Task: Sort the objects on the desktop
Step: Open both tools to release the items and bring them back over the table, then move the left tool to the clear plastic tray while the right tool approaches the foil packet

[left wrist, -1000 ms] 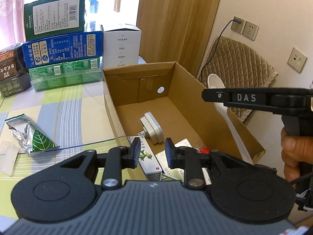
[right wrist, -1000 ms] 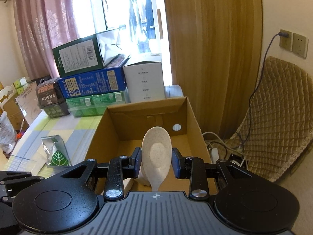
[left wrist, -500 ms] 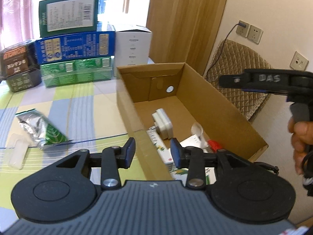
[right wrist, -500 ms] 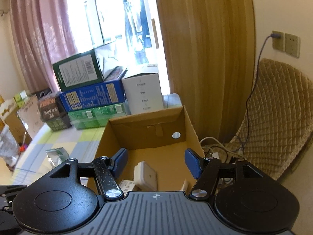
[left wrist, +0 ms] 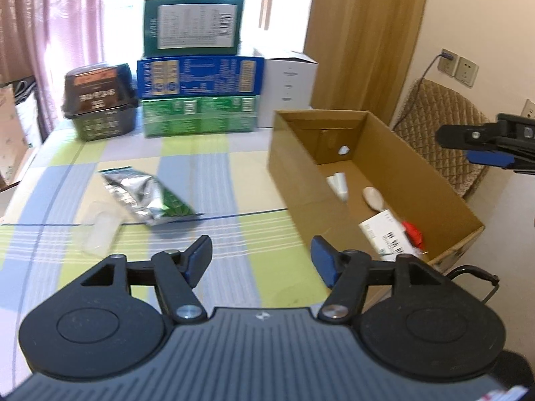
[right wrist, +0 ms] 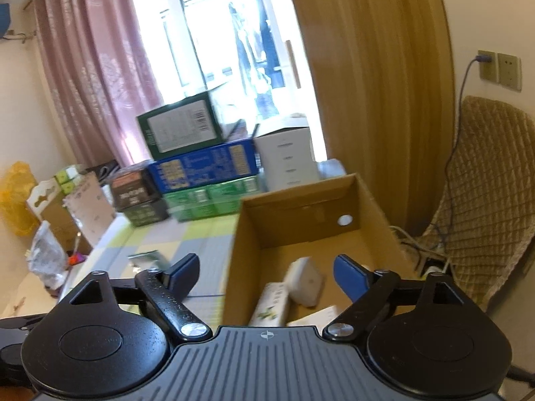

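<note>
Both grippers hang empty with their jaws spread wide. The left gripper (left wrist: 260,255) is above the striped tablecloth (left wrist: 214,173), and the right gripper (right wrist: 265,272) is over the near end of the cardboard box (left wrist: 378,180). Inside the box, ahead and right of the left tool, lie a pale spoon (left wrist: 372,196), a white adapter (left wrist: 338,183) and a white carton (left wrist: 388,235). What looks left to sort is ahead and left of the left gripper: a foil packet with a green leaf (left wrist: 147,197) and, just beside it and nearer the tool's left, a clear plastic piece (left wrist: 98,230). The left gripper seems best placed for the next pick. I would come down over the packet's middle, straddle its narrow width, and close gently so the foil crumples rather than slips. The clear piece lies flat and may need an edge pinch.
</note>
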The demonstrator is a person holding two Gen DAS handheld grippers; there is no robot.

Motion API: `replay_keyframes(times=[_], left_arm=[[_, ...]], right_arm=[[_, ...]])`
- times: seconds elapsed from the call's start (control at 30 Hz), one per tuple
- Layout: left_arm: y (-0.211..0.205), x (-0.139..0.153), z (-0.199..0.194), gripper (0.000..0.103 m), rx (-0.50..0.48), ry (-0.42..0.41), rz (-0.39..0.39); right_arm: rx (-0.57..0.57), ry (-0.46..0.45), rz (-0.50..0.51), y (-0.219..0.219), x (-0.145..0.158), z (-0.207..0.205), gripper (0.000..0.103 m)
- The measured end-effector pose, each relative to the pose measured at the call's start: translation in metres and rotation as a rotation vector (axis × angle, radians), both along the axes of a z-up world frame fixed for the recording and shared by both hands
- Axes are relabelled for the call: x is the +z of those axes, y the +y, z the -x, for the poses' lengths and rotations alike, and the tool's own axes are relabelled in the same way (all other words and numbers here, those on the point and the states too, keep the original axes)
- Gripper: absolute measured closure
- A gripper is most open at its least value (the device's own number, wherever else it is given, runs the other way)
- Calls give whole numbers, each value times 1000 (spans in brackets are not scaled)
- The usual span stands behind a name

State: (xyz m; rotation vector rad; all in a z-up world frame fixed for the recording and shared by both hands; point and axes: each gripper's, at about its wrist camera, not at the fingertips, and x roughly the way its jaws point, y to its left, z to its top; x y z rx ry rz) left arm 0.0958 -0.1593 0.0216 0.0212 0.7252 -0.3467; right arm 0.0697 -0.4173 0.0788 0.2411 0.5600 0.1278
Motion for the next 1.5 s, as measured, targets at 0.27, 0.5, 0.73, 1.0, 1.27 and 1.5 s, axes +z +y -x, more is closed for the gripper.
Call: replay_keyframes(times=[0.27,0.5,0.73,1.0,1.27,1.5], left_arm=[[53,0,18,20,71,-3,-26],[93,-7,28,8,117,8,-78],[123,-16,30,5,155,23,-121],[145,-25,27,4,180,41,-128],[151,-31,18,4,171,57,-136],[157,-36,1,4,161,45,-171]], right_arm=[[97,-1,-6,60,-11,20,2],[163,59,-7,101,-32,20,2],[207,83,-8,129,-41,14,2],[237,110,9,149,-52,9,2],[257,139,38,158,-63,2,2],[288,153,70,165,-68,-13,2]])
